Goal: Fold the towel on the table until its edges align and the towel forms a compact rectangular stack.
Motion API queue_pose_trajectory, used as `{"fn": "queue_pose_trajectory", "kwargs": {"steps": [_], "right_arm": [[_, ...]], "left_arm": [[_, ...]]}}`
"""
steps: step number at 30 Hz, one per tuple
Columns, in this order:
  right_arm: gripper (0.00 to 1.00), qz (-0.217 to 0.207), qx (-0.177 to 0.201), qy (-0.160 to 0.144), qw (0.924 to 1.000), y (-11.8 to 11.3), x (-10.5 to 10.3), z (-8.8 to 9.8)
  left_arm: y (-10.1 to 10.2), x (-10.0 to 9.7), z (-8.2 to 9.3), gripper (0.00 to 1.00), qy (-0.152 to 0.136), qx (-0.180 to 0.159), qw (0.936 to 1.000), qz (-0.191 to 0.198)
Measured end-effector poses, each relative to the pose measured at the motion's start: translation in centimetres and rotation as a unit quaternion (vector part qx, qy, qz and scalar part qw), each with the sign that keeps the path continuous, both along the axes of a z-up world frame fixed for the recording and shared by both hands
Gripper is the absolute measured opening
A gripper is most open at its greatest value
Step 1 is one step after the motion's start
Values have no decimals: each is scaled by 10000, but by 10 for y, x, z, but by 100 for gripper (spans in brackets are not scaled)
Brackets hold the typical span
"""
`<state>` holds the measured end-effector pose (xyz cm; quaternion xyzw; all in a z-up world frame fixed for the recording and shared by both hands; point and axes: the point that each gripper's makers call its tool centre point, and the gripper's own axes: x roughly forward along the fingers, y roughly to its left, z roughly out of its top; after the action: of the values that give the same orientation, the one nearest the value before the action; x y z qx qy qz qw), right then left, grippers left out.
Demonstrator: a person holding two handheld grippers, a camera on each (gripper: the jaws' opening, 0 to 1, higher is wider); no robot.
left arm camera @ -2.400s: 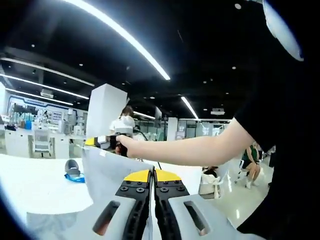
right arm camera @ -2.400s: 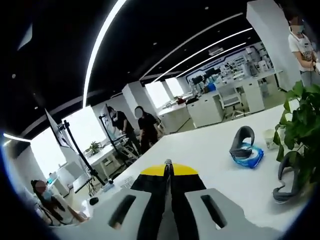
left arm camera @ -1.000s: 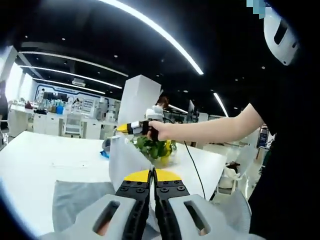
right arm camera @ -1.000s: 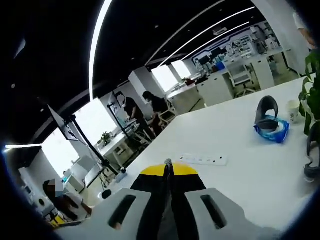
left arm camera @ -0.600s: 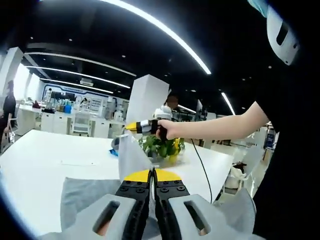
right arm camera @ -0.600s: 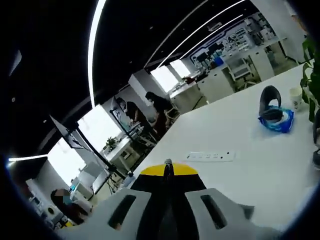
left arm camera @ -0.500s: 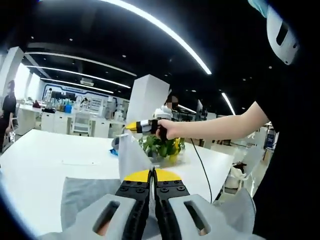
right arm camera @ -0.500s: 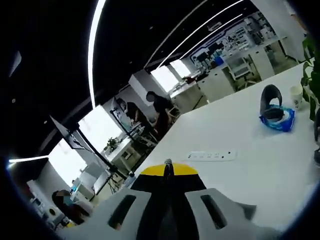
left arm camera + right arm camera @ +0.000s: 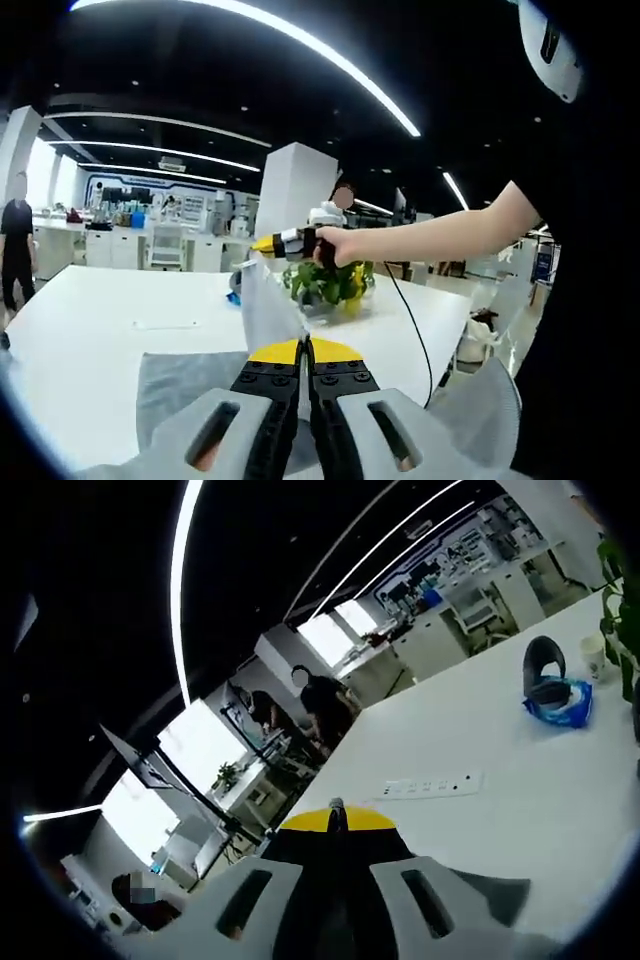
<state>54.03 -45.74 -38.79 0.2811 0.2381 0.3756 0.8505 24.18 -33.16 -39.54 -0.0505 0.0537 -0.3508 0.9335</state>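
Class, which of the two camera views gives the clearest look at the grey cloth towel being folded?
The left gripper view: the grey cloth towel lies partly on the white table, with an edge lifted up to the right gripper. The right gripper view shows just a small grey piece beside its own fingers.

No text, label, brand, number or sign could be read in either view. The far wall of the room in the left gripper view carried blue-lit panels too small and blurred to make out any lettering.
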Motion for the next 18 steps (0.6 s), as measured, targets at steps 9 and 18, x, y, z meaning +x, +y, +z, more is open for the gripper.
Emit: {"fn": "queue_pose_trajectory", "kwargs": {"steps": [9,18], "right_arm": [[0,31,-129,156,9998,4,-6,-9],[0,-167,353,460,9982,9,-6,-13]], "left_arm": [[14,-2,-9,1,38,-75,10000,-10],[26,3,-14,1,110,-96,9998,153]]}}
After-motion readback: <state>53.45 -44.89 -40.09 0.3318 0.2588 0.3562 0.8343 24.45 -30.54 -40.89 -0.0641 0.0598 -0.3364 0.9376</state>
